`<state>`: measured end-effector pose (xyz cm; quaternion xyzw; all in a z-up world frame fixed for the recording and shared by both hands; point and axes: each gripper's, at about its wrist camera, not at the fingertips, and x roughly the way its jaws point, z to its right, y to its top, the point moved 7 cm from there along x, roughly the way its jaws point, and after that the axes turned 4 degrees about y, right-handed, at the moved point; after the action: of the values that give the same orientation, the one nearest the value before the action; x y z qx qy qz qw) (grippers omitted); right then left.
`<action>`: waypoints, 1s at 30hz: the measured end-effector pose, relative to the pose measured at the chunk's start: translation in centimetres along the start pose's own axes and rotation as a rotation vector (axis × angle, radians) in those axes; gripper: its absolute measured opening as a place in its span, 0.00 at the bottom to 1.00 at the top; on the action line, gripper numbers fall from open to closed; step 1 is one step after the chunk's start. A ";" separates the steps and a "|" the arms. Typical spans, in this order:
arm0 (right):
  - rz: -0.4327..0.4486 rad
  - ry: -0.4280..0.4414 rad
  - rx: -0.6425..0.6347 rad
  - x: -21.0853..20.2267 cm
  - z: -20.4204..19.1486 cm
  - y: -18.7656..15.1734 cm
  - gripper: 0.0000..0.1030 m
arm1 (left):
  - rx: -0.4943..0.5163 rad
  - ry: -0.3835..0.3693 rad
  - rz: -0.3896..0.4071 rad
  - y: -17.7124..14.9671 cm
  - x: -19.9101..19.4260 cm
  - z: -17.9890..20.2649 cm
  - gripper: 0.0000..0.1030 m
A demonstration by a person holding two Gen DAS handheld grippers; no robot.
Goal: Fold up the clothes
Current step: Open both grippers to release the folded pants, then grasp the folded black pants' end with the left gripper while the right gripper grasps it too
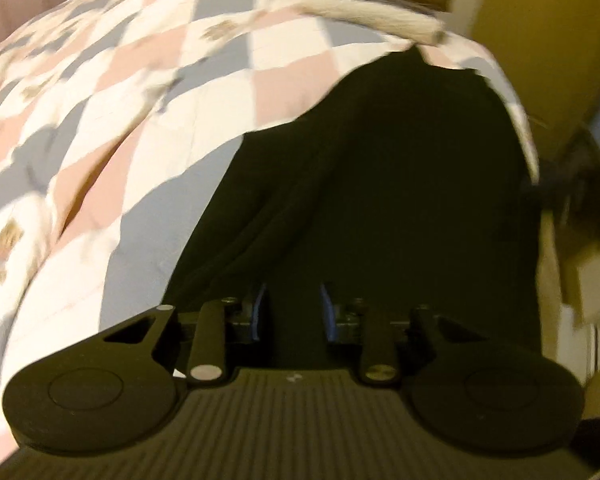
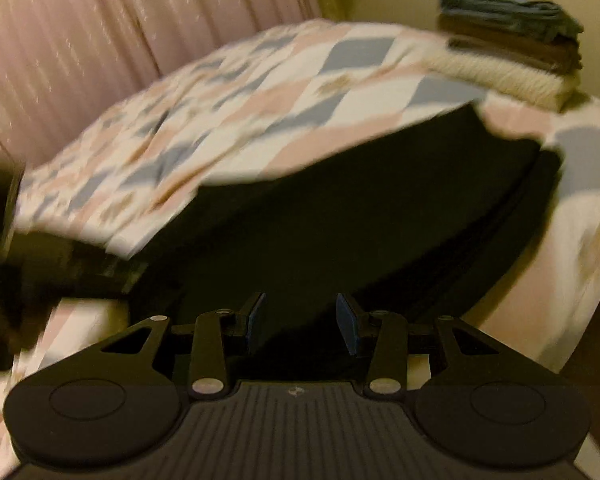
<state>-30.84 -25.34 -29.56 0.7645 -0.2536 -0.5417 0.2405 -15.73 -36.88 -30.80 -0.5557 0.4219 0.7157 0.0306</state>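
Left gripper (image 1: 291,312) and right gripper (image 2: 300,322): jaws parted, blue pads over dark fabric, grip uncertain. Black garment (image 2: 360,216) spread on checked quilt (image 1: 160,92). Soft, limp, light; best pinched at near-edge corners.

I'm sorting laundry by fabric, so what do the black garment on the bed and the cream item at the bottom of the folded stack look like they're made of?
Black garment: seems a soft matte knit, jersey or fleece; it drapes in loose ridges without shine, though blur leaves it open.
Cream item: looks like a thick fuzzy knit or terry; its folded edge is plump and ribbed.
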 end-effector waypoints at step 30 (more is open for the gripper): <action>0.051 -0.291 0.083 -2.2 -9.1 -5.7 0.42 | 0.139 0.092 -0.239 -1.8 -1.9 -0.8 0.27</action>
<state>-22.10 -18.72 -28.97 0.6805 -0.3271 -0.6297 0.1830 -13.52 -35.45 -30.29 -0.6307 0.4021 0.6500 0.1346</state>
